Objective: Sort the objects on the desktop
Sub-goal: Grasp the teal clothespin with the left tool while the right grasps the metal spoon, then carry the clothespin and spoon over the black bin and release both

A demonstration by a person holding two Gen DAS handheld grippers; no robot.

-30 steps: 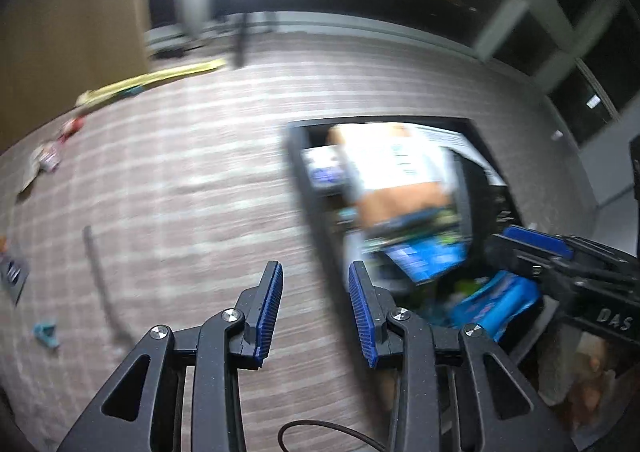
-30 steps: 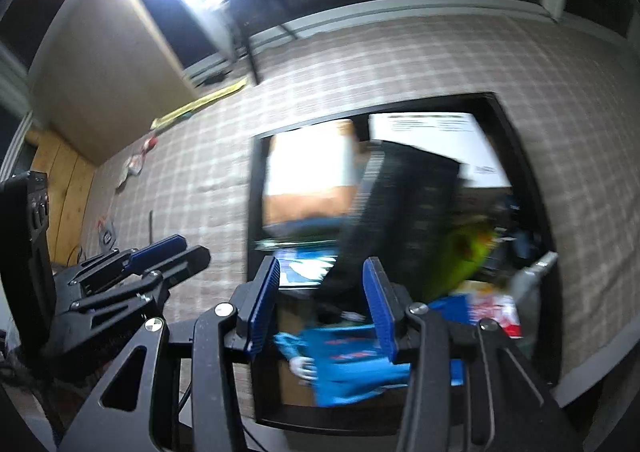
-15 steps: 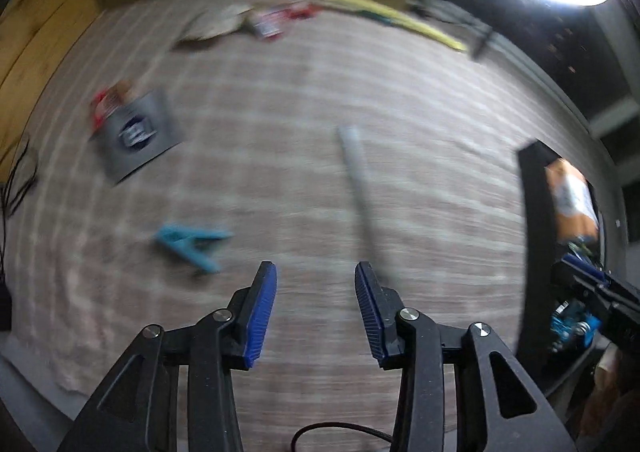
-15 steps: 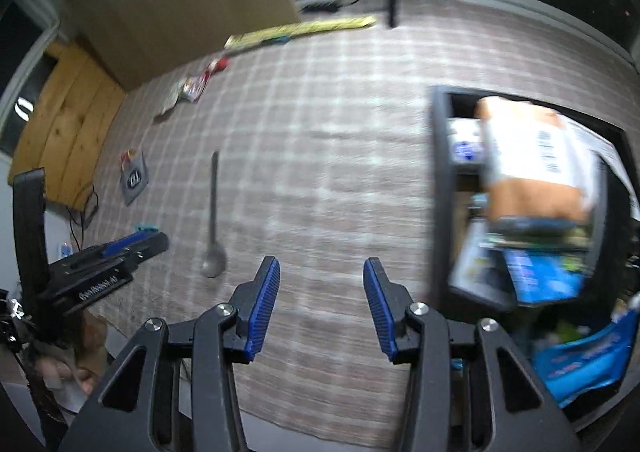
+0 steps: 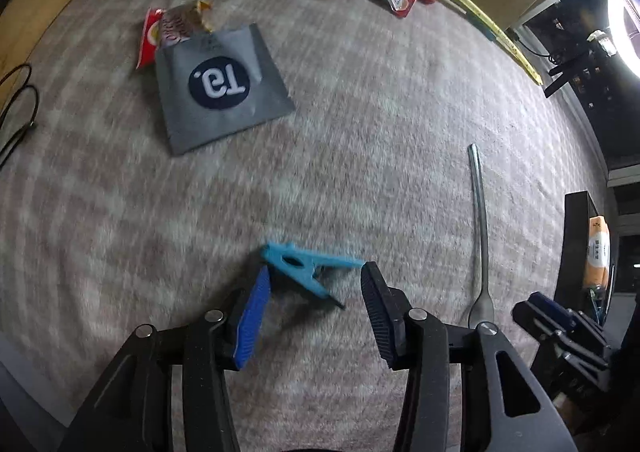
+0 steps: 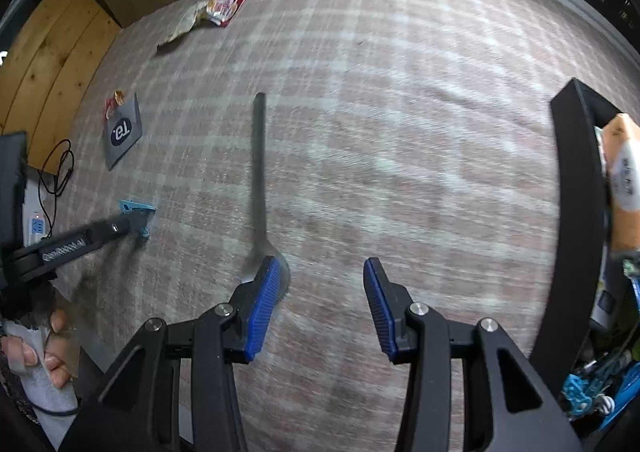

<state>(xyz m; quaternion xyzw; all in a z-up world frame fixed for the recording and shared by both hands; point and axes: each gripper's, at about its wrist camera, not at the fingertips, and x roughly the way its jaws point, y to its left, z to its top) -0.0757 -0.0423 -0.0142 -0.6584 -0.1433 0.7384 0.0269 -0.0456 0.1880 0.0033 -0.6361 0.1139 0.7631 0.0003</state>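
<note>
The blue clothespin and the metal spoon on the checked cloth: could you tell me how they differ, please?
The blue clothespin is short, bright plastic and lies between the left gripper's opening jaws; the metal spoon is long, slim, grey, lying off to one side. Both rest flat on the checked cloth, ungripped.

Your left gripper [image 5: 314, 310] points steeply down, jaws opening, pads pressing nothing. Your right gripper [image 6: 320, 302] also points down, jaws apart and empty.

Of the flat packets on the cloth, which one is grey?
The grey packet with the dark round logo; the others are a red snack wrapper and a white-red pair.
</note>
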